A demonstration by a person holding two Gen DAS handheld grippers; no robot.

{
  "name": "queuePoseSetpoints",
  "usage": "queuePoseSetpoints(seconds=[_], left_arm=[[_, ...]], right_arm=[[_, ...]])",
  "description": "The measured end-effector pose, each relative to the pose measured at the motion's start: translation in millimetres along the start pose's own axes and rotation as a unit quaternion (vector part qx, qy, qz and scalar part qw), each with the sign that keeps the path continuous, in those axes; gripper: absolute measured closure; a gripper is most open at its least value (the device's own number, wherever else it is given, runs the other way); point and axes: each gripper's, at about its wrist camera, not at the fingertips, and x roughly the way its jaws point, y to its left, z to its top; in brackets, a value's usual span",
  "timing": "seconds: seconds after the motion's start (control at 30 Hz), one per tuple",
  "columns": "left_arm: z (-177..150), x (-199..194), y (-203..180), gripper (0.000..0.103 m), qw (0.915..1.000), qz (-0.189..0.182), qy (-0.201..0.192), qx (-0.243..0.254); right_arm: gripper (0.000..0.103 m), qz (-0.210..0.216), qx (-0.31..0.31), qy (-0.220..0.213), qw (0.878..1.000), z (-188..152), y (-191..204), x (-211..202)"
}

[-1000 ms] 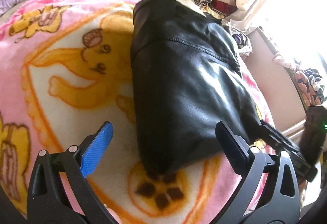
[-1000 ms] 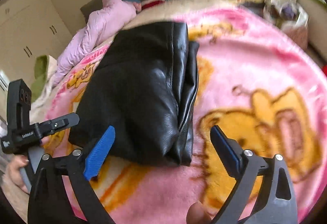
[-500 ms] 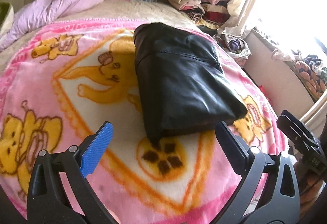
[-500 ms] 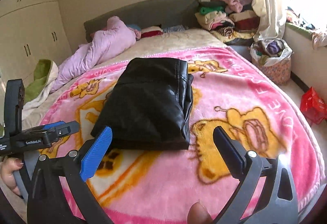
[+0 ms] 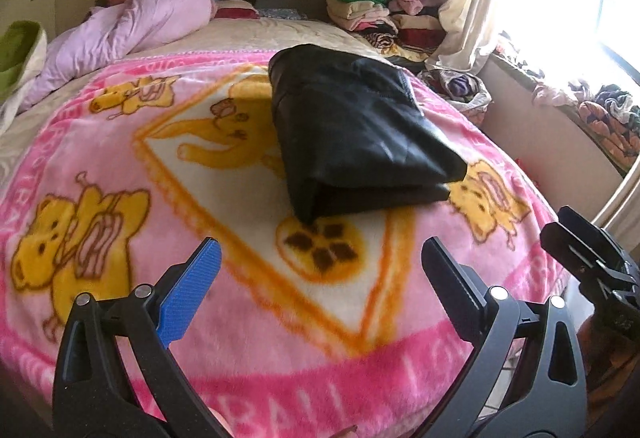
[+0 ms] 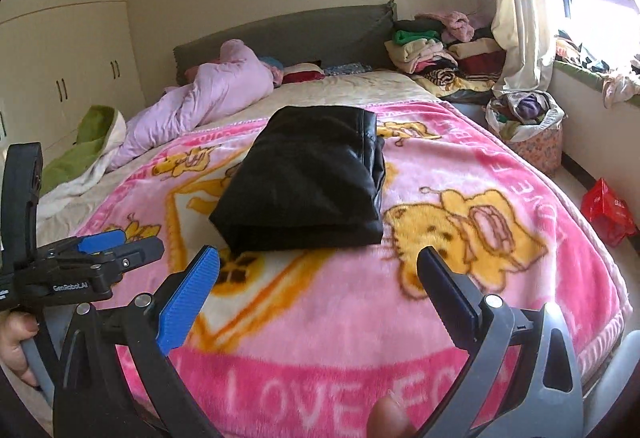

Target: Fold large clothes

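Pink blanket (image 6: 460, 174) under folded black garment (image 6: 308, 178)

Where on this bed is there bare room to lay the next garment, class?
Free: pink blanket between the folded black garment and the foot edge, and right of it. Crowded: headboard end, with lilac duvet and stacked clothes.

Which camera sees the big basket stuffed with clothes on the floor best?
The right wrist view. There the basket of clothes stands whole on the floor beside the bed, under the curtain, with its patterned side showing. The left wrist view catches only its heaped top behind the pink blanket.
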Motion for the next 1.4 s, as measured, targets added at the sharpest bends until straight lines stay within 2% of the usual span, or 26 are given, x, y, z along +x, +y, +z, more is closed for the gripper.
queuePoseSetpoints(seconds=[0.4,0.73,1.4], left_arm=[[-37,-4,6,0.009,0.9999,0.010,0.004,-0.010],[-40,-8,6,0.009,0.9995,0.028,0.003,-0.015],[-39,-12,10,0.009,0.9992,0.037,-0.002,-0.012]], right_arm=[[0.004,-0.006,0.007,0.027,1.000,-31,-4,2],[0.004,-0.003,-0.001,0.035,0.999,-35,1,3],[0.004,-0.006,-0.006,0.034,0.999,-37,4,3]])
